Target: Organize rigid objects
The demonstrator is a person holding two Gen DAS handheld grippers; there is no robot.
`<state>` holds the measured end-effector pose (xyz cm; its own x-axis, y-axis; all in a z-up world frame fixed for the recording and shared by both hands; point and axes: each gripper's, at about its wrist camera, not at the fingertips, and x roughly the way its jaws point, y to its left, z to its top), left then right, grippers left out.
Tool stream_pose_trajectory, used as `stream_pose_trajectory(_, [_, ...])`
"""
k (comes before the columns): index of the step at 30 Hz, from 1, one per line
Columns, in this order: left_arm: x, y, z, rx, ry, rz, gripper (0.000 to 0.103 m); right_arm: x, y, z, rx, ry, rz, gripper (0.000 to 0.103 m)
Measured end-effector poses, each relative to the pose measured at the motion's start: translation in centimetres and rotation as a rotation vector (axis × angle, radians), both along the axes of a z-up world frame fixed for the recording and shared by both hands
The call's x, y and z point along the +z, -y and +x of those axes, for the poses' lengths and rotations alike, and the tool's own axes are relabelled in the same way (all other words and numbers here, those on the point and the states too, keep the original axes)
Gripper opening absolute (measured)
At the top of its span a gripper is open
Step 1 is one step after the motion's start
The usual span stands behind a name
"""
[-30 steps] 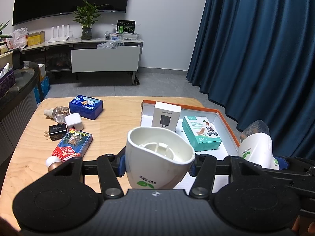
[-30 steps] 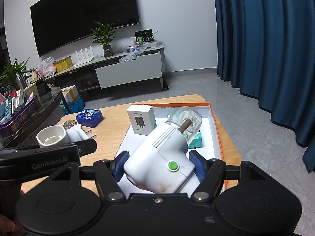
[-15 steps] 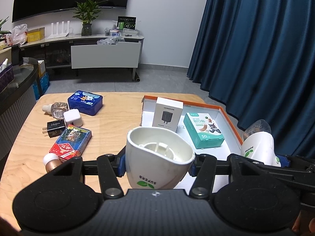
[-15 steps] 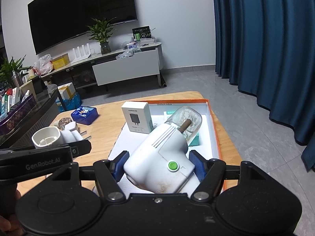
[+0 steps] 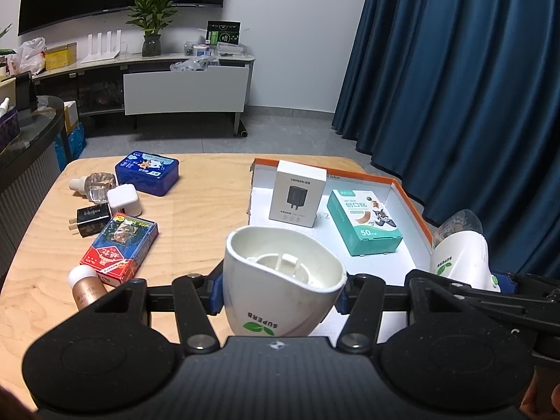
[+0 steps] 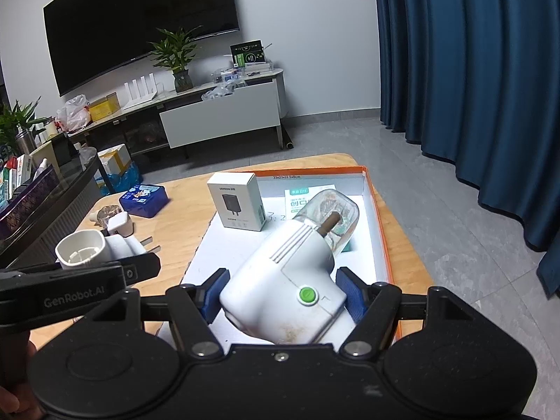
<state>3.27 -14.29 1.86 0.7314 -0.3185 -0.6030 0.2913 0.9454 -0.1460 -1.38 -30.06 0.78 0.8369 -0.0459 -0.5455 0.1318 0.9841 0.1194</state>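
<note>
My left gripper [image 5: 280, 295] is shut on a white cap [image 5: 280, 273] with a green leaf mark, its hollow side facing up, held above the table's near edge. Just to its right, over the orange-rimmed box [image 5: 409, 196], my right gripper [image 6: 283, 295] is shut on a white plug-in heater [image 6: 280, 276]. The heater has a green button and a clear bottle [image 6: 329, 217] at its front. It also shows in the left wrist view as the heater [image 5: 458, 259]. The cap [image 6: 82, 248] appears at the left of the right wrist view.
Inside the box stand a white charger box [image 5: 297, 194] and a teal plaster box [image 5: 364, 220]. On the wooden table [image 5: 203, 203] to the left lie a blue tin [image 5: 147, 173], a red card pack [image 5: 119, 245], a black charger [image 5: 91, 220], a white cube plug [image 5: 124, 199], a clear bottle [image 5: 94, 185] and a copper bottle [image 5: 85, 285].
</note>
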Motion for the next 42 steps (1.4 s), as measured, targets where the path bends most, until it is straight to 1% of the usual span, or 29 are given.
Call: stream_pose_trajectory(42, [-0.26, 0.16, 0.00, -0.003, 0.000, 0.001, 0.056, -0.29, -0.36, -0.01, 0.004, -0.003, 0.000, 0.080])
